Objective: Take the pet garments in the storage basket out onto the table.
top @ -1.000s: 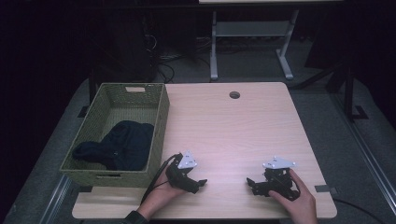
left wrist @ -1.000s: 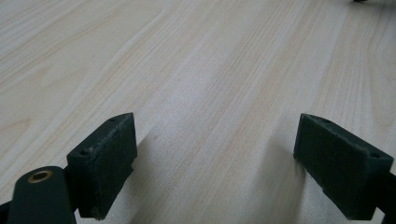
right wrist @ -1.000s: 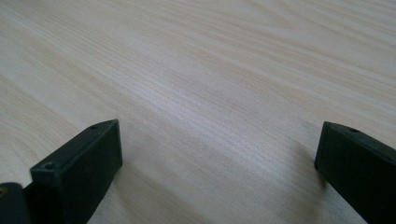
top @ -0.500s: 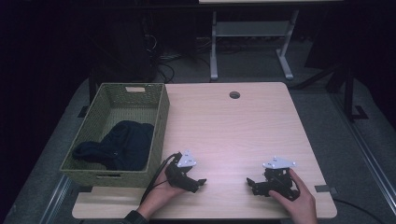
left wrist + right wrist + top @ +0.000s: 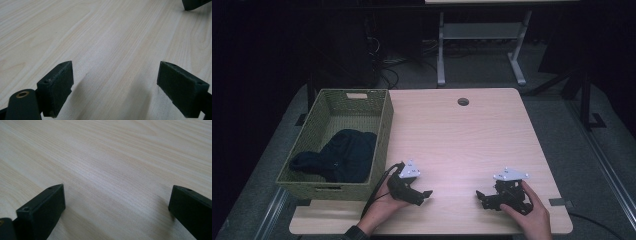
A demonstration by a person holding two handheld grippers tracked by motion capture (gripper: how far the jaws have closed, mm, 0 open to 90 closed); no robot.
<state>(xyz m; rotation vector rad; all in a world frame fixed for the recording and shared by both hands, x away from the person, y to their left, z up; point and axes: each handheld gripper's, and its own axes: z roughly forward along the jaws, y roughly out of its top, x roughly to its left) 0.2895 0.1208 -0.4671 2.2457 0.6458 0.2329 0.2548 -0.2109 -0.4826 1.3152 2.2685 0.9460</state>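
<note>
At the far left we find the woven basket (image 5: 337, 145) standing at the left edge of the worktop (image 5: 462, 140), and inside it lies a dark garment (image 5: 339, 157), bunched up and wholly within the walls. That is the only loose thing here, so we judge the work to concern it: either it has already been dropped in and the job is as good as finished, or it waits to be lifted out and nothing has begun. The pictures alone do not settle which.

Moving right, our left claw (image 5: 424, 195) rests low on the worktop near the front edge, just beside the basket's near corner and apart from the garment. In the left gripper view its jaws stand wide apart over bare wood with nothing between them, and a dark corner of the other tool shows at the top right.

Farther right, our right claw (image 5: 482, 196) lies on the wood too, well apart from the basket, pointing toward the left one. In the right gripper view its jaws also gape, empty.

Both hands look parked, neither reaching.
</note>
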